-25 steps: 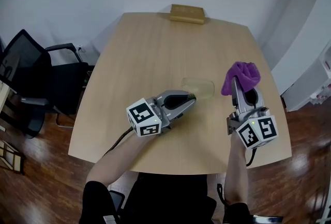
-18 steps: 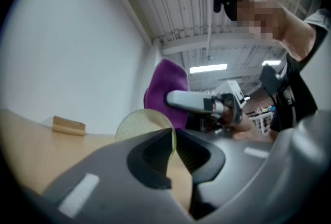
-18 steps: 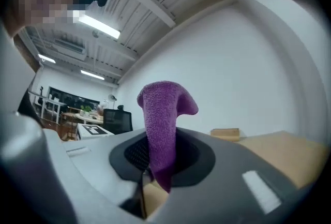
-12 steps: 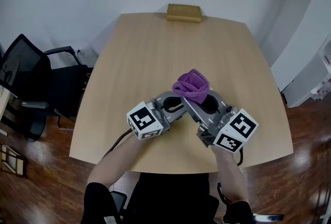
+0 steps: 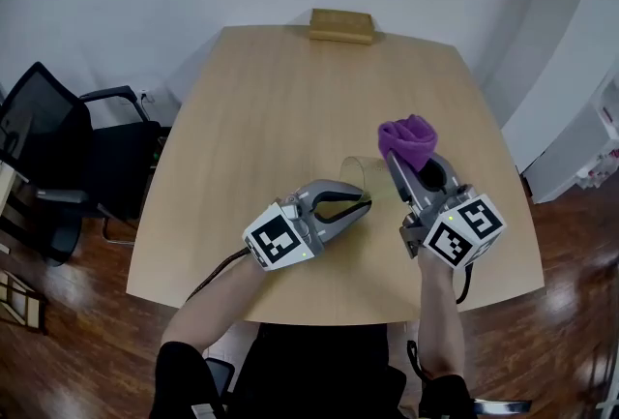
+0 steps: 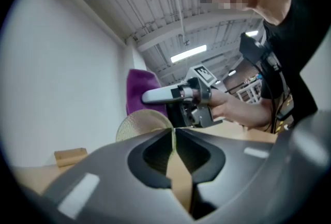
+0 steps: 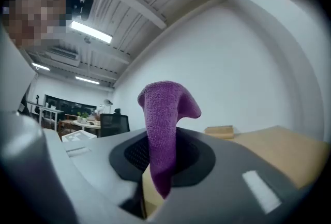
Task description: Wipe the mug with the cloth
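left hand-held gripper clenched on mug rim, right hand-held gripper pinching purple cloth

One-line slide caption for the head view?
Left gripper clamps the clear mug; right gripper holds the purple cloth beside it over the table.

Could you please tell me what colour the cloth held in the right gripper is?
Purple; the cloth shows best in the right gripper view.

Clear yellowish mug (rim pinched in left claw) beside bunched purple cloth in right claw.
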The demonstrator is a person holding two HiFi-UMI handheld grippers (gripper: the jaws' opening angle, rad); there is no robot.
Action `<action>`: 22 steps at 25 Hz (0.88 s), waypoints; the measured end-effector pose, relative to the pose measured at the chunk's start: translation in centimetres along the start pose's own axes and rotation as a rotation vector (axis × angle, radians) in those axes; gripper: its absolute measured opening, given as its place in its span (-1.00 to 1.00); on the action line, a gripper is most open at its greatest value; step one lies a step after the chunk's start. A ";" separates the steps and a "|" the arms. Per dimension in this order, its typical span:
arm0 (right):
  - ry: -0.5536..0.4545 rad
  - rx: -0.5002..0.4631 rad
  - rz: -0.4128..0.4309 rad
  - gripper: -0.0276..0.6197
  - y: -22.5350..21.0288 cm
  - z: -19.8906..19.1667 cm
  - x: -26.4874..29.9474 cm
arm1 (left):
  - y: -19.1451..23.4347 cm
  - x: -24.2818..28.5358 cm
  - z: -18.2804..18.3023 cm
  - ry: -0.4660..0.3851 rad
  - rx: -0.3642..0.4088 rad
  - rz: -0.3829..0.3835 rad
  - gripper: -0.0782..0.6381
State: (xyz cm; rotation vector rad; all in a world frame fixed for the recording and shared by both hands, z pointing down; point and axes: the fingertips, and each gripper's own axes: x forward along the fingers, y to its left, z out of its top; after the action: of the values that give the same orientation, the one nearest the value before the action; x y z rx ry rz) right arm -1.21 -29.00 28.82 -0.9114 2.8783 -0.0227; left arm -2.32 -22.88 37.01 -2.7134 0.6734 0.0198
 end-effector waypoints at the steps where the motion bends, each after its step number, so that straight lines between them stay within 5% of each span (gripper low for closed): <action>1: 0.013 0.024 0.035 -0.73 1.0 -0.6 0.6 | -0.2 0.1 -0.1 0.020 0.026 -0.001 -0.66; 6: -0.049 0.235 0.245 -0.73 5.6 0.2 1.3 | 0.2 -0.1 -0.6 0.040 0.068 0.018 -0.65; 9: -0.085 0.270 0.350 -0.73 7.4 1.1 1.0 | 0.4 -0.2 -0.5 0.035 0.064 0.031 -0.66; 11: -0.165 0.274 0.309 -0.73 5.6 2.7 -0.2 | 0.4 -0.3 -0.5 0.030 0.066 0.029 -0.66; 13: -0.227 0.207 0.126 -0.73 1.4 4.2 -2.0 | 0.1 -0.6 -0.3 0.034 0.077 0.022 -0.66; 16: -0.192 0.092 -0.116 -0.73 -4.4 4.8 -4.1 | -0.4 -0.2 -0.5 0.060 0.148 0.007 -0.66; 18: -0.121 0.104 -0.106 -0.73 -4.8 3.4 -3.7 | -1.2 0.2 -1.0 0.084 0.212 -0.012 -0.66; 22: 0.021 0.200 0.074 -0.73 -0.5 -0.7 -0.7 | -2.6 0.6 -1.8 0.137 0.297 -0.051 -0.66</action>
State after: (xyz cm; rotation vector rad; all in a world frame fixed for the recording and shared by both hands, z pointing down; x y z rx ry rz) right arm -0.44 -29.04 29.62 -0.7719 2.8605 -0.3092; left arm -0.75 -21.64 39.51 -2.4592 0.5928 -0.2603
